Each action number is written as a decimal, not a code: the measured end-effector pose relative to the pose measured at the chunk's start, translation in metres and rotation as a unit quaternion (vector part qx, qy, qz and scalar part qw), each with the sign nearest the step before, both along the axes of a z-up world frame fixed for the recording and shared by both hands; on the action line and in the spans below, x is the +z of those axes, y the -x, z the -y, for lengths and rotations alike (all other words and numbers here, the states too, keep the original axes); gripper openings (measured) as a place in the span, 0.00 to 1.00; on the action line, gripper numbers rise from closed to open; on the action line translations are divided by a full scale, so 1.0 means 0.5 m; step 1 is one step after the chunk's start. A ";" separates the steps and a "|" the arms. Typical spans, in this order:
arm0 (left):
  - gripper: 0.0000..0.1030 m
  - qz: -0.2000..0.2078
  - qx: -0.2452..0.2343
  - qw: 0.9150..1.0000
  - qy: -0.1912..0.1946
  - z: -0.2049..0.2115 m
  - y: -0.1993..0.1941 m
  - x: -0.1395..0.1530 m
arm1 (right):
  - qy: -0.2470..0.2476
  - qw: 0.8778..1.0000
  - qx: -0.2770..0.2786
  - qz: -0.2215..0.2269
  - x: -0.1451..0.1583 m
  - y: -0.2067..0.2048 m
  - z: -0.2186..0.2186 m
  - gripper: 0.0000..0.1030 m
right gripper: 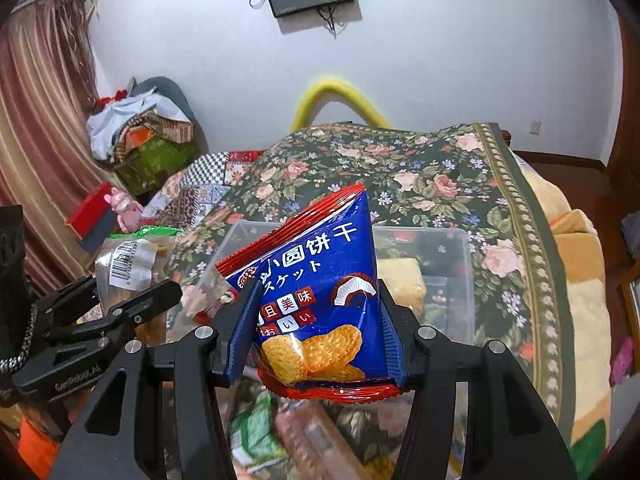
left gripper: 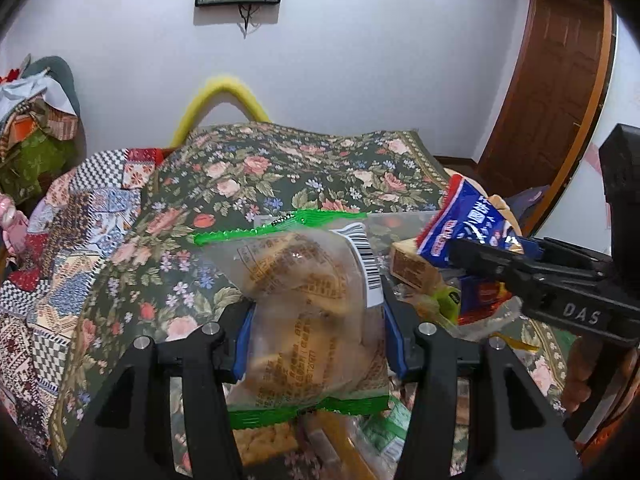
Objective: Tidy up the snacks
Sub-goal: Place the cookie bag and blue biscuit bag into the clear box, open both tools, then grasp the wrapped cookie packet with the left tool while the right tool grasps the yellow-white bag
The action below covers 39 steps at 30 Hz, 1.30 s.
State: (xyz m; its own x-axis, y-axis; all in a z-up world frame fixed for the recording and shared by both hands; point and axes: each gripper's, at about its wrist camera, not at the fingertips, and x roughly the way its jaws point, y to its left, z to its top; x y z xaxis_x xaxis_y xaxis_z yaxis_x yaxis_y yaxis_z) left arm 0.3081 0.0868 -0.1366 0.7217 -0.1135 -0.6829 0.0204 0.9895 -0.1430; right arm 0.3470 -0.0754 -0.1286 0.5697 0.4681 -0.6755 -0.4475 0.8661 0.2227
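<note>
My left gripper (left gripper: 318,320) is shut on a clear snack bag with green edges (left gripper: 304,312), full of pale pastries, and holds it above the bed. My right gripper (right gripper: 318,320) is shut on a blue and red biscuit bag (right gripper: 320,292) and holds it over a clear plastic bin (right gripper: 460,248). The blue bag (left gripper: 464,228) and right gripper (left gripper: 516,260) also show at the right of the left wrist view. The clear bag (right gripper: 132,264) and left gripper (right gripper: 120,308) show at the left of the right wrist view. A yellow snack pack (right gripper: 404,284) lies in the bin.
A floral bedspread (left gripper: 280,172) covers the bed, with a patchwork quilt (left gripper: 60,240) to the left. Several loose snack packs (right gripper: 280,432) lie below my grippers. A yellow padded arch (right gripper: 340,96) stands at the bed's far end. A wooden door (left gripper: 560,80) is at right.
</note>
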 end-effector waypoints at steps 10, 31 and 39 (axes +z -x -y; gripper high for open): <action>0.51 -0.030 -0.004 1.000 -0.001 -0.002 -0.086 -0.055 | 0.044 0.999 0.004 -0.017 -0.050 -0.063 -0.040 0.50; 0.72 -0.006 0.010 1.000 -0.013 -0.040 0.009 0.036 | 0.033 0.999 0.006 0.024 0.021 -0.001 0.005 0.65; 0.74 -0.037 0.020 0.998 -0.035 -0.080 0.079 0.008 | 0.034 0.999 -0.010 0.039 0.036 0.052 0.070 0.68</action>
